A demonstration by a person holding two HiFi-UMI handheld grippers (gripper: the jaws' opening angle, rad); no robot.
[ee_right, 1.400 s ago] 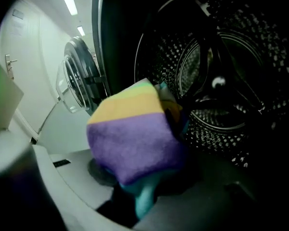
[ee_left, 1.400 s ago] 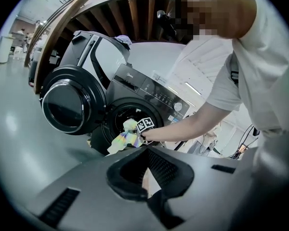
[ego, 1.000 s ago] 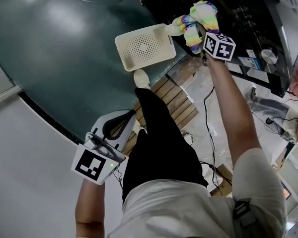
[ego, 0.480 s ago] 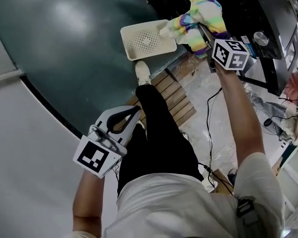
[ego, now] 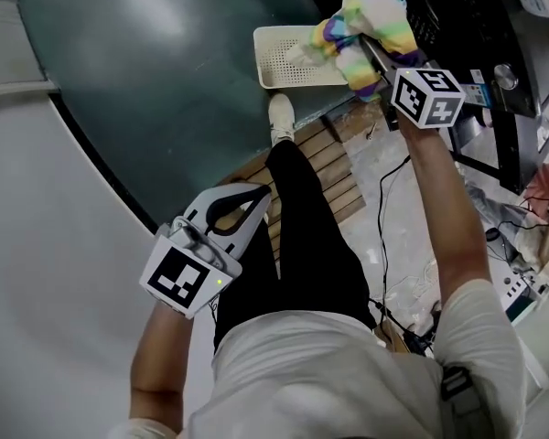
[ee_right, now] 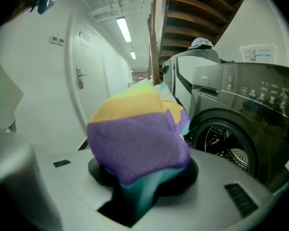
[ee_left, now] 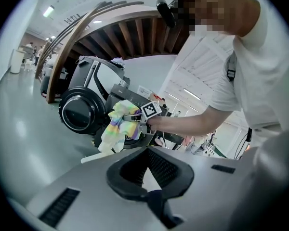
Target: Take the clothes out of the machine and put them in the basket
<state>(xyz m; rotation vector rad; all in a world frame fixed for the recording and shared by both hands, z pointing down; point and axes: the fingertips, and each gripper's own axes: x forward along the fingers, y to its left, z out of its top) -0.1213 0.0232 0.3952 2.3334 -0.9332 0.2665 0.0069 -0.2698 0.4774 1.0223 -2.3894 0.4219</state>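
Change over the last second: the right gripper (ego: 370, 46) has swung its load across from beside the white perforated basket (ego: 284, 62) to over the basket's near-right corner, as seen in the head view. The person's head has turned as well, so the basket now sits higher in that view.

Right gripper: jaws partly closed, clamped on a bunched rainbow-striped cloth (ego: 366, 16) with purple, yellow and teal bands. The cloth bulges out past the pads. It is clear of the washing machine (ee_right: 241, 105) and hangs above the basket. I cannot tell whether its loose end touches the rim.

Left gripper (ego: 256, 199): tips together, nothing in them, held low by the person's leg and well away from the basket.

Containers: the part of the basket floor that shows is bare. Through the open port, the visible part of the drum (ee_right: 229, 150) shows no cloth, and the rest is dark.

Judgement: the carry is nearly done. Lowering and release come next.
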